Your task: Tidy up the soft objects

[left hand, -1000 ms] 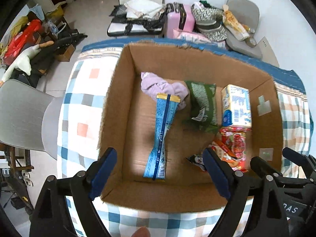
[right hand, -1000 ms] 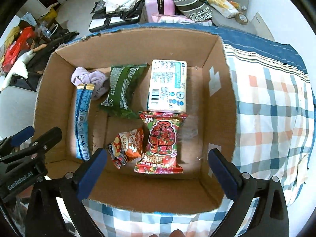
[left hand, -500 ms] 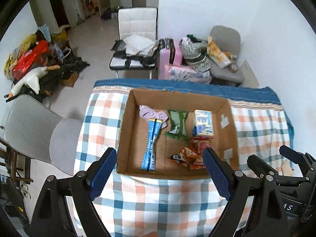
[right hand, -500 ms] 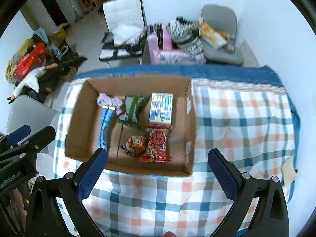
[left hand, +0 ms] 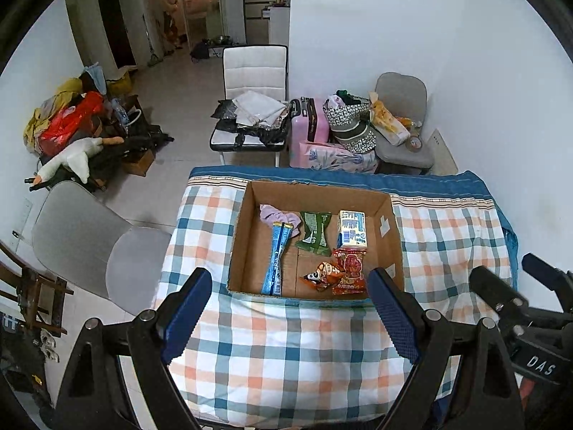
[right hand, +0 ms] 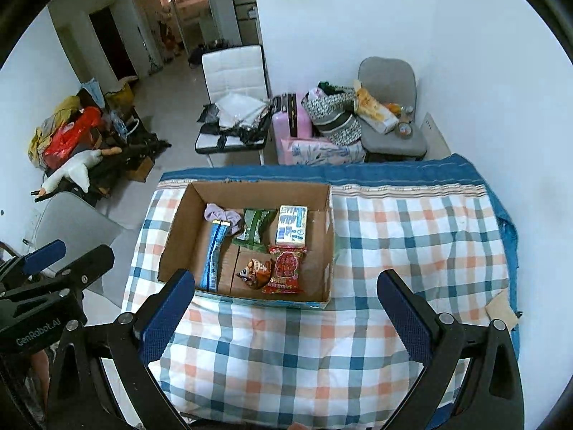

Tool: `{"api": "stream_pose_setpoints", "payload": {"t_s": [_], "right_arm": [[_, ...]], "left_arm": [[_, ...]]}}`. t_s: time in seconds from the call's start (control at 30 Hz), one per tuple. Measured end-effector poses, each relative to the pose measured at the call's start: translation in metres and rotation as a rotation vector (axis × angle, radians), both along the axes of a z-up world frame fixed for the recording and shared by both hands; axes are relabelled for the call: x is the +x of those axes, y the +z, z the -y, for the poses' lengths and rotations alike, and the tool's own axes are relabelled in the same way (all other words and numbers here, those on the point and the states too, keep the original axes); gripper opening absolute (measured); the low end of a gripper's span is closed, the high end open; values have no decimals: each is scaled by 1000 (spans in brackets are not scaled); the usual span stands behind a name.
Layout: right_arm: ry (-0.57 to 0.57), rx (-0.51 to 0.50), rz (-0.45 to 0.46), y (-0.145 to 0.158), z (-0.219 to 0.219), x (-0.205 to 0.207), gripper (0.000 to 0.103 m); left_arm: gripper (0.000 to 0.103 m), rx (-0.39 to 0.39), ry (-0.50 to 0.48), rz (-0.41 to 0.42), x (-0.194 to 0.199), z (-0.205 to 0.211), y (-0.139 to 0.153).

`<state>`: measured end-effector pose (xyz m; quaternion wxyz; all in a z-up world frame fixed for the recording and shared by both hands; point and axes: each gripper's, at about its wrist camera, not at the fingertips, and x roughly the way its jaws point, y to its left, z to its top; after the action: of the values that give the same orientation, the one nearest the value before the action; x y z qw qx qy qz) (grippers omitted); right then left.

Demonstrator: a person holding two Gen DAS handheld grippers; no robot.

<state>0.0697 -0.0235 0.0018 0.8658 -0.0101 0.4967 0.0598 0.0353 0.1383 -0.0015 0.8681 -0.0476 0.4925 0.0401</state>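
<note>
Box [left hand: 240, 247] sits on the checked cloth [left hand: 286, 351], ahead of both claws and well apart from them. We see the left claw [left hand: 288, 319] spread wide, nothing between its fingers; right claw [right hand: 286, 317] likewise wide and holding nothing. Inside the box, from the left claw's view: purple cloth [left hand: 277, 215] far left, blue packet [left hand: 275, 258] lying over its edge, green packet [left hand: 315, 233] centre, white pack [left hand: 352, 229] right. Red packet [left hand: 350, 268] and orange packet [left hand: 322, 274] lie nearest the claw, touching each other.
</note>
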Motion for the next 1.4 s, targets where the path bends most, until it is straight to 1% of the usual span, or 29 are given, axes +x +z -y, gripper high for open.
{"api": "stream_pose_setpoints", "payload": {"t_s": [0.13,0.2,0.3,0.47,0.7,0.93,1.4], "right_arm": [[-17,-5,24,16,7,-14,103],[-24,0,29,21,10,-19,103],[-26,-3,37,27,11,-23,103],[-30,-3,48,35,12,-27,103],[-29,2,49,38,13,-29,103],[-34,-2,31,37,13,-29,103],[-42,-6,35,36,17,-27,103]], "left_arm": [[89,19,14,16,-9,0,9],[89,15,21,16,-12,-2,12],[89,17,21,15,-14,-3,13],[89,24,16,23,-22,0,22],[89,28,30,37,-25,2,27],[89,33,26,24,-22,3,28],[89,29,27,23,-24,5,26]]}}
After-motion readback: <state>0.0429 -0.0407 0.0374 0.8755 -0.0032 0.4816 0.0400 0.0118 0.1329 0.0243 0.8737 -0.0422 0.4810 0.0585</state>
